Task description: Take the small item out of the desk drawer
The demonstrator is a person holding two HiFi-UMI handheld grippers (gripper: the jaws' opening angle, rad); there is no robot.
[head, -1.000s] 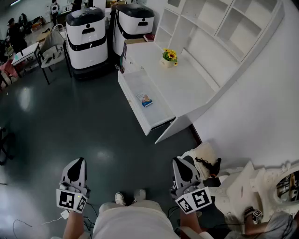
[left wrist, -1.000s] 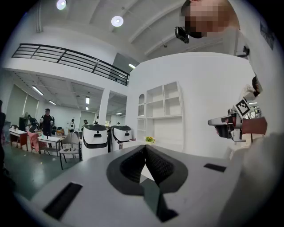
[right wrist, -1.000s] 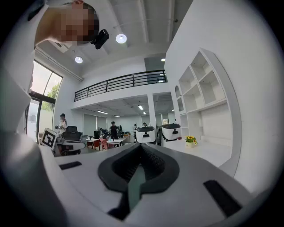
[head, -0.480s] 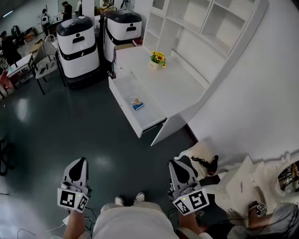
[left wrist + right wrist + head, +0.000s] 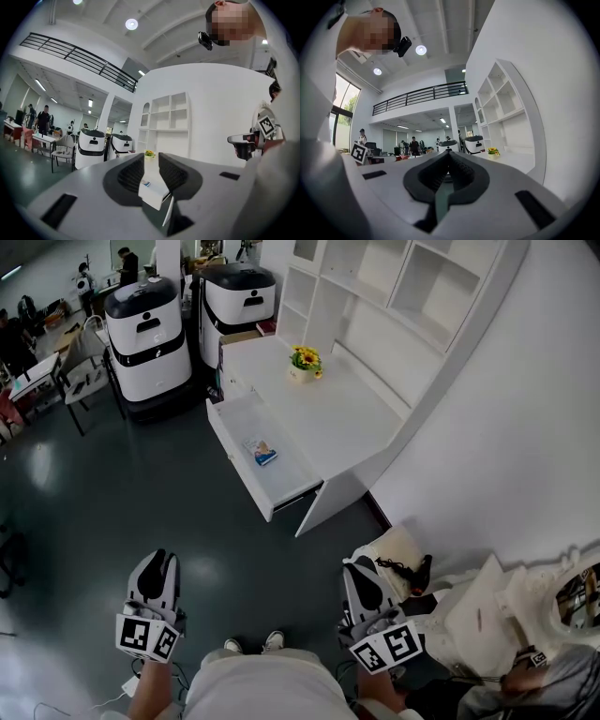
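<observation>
The white desk (image 5: 349, 418) stands against the wall with its long shallow white drawer (image 5: 236, 457) pulled fully out from the front edge, so the opening step looks done. The small flat blue-and-white packet (image 5: 262, 452) lies on the drawer's floor, about midway along its length and clear of the front panel, untouched. A small pot of yellow flowers (image 5: 305, 360) sits near the desk's far corner.

Both tools hang low by the person's body, well apart from the desk, with dark floor between. The left gripper (image 5: 159, 558) has just been opening its jaws; they stand only a narrow slit apart with nothing between them, the distant drawer showing through the gap. The right gripper (image 5: 360, 564) has its jaw tips pressed together and carries nothing.

By my reading, everything that matters is left: walking up, reaching into the drawer, spreading the jaws wider, closing on the packet and lifting it out.
</observation>
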